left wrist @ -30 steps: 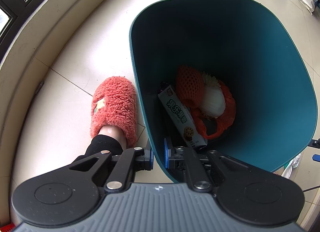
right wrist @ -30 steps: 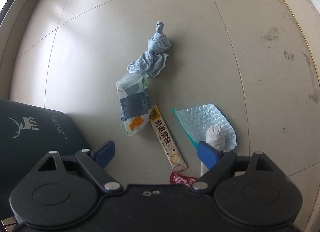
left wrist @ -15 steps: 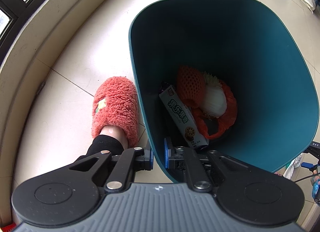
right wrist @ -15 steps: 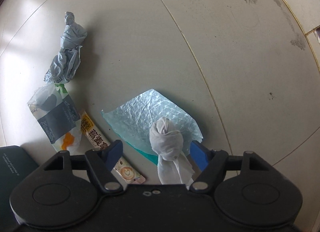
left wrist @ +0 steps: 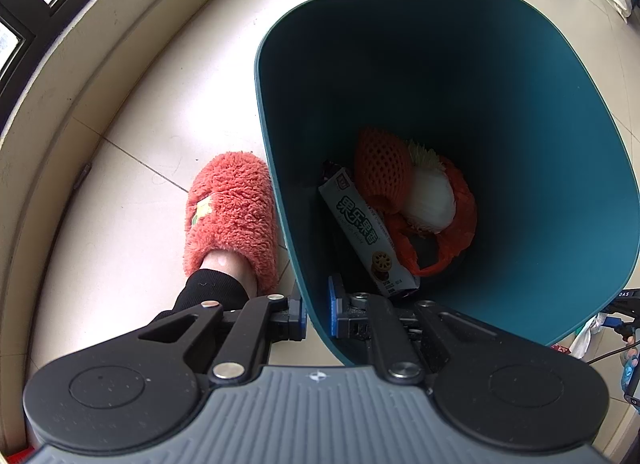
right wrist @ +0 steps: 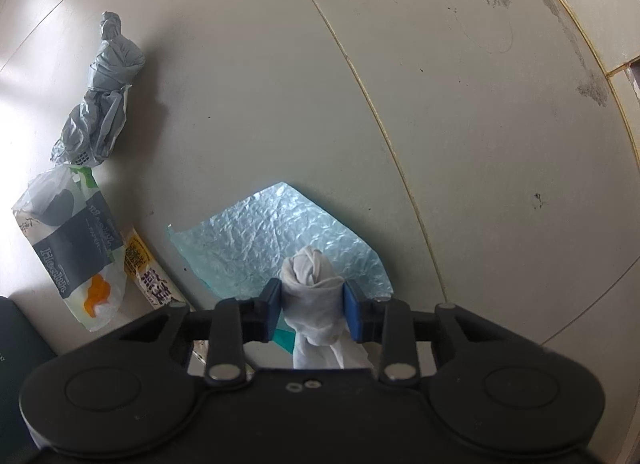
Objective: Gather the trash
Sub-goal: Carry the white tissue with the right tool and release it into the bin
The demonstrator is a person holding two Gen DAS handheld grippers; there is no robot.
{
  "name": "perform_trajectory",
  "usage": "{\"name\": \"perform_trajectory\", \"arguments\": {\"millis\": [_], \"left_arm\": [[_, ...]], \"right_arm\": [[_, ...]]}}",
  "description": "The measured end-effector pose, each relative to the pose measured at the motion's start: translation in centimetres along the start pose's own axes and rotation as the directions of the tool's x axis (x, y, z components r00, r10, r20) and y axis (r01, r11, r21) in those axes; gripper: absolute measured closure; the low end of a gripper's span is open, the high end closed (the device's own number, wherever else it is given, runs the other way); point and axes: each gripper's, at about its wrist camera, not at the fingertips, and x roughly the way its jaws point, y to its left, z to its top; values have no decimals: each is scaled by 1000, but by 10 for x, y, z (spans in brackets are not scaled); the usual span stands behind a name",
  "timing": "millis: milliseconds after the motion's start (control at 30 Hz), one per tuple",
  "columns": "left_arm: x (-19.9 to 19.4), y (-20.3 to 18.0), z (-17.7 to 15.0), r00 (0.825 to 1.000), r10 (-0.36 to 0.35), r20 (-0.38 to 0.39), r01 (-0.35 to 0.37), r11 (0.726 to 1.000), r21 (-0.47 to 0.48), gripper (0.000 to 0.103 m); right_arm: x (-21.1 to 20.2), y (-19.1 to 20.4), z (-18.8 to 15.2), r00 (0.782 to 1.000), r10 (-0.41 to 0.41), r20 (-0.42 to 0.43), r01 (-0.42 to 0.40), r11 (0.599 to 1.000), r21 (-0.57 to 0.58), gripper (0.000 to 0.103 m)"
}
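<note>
Left tool (left wrist: 316,318): clamped narrow on the near rim of the teal bin (left wrist: 520,112) — one pad outside the wall, one inside. I hold the bin steady with it.
Beside the bin: my foot in a fuzzy red slipper (left wrist: 230,216), on the tiled floor (left wrist: 132,168), just left of the bin wall.
Bin contents: a snack box (left wrist: 366,236) leaning at the bottom, an orange foam net (left wrist: 382,170) and a white wad (left wrist: 430,202) resting in an orange bag. So several pieces look collected already.
Floor, far left of the right view: a knotted grey plastic bag (right wrist: 102,92), then a white-and-grey wrapper (right wrist: 72,248) touching its lower end, then a yellow sachet (right wrist: 146,276) tucked against the wrapper.
Floor, centre: a crinkled pale-blue sheet (right wrist: 272,232) lying flat.
Right tool (right wrist: 313,300): pointing down, jaws closing on a knotted white tissue wad (right wrist: 310,284) that lies on the blue sheet — both blue pads already meet its sides.
Progress: I judge it partway. The white wad is being picked and is not yet lifted; the grey bag, wrapper, sachet and blue sheet are left on the floor.
</note>
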Motion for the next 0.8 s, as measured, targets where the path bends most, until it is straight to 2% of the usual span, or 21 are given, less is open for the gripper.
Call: {"name": "perform_trajectory", "arguments": {"millis": [200, 467, 667, 800], "left_arm": [[-1, 0, 0, 1000, -1, 0, 1, 1000, -1, 93], [-2, 0, 0, 1000, -1, 3, 1, 1000, -1, 93], [-3, 0, -1, 1000, 2, 7, -2, 1000, -4, 93], [-3, 0, -1, 1000, 1, 9, -1, 1000, -5, 93]], "right_arm": [[-23, 5, 0, 1000, -6, 9, 7, 999, -42, 77], [-88, 20, 9, 997, 33, 65, -24, 989, -144, 78], [-161, 60, 8, 975, 171, 142, -126, 951, -282, 78], [-217, 100, -4, 940, 287, 186, -185, 884, -429, 78]]}}
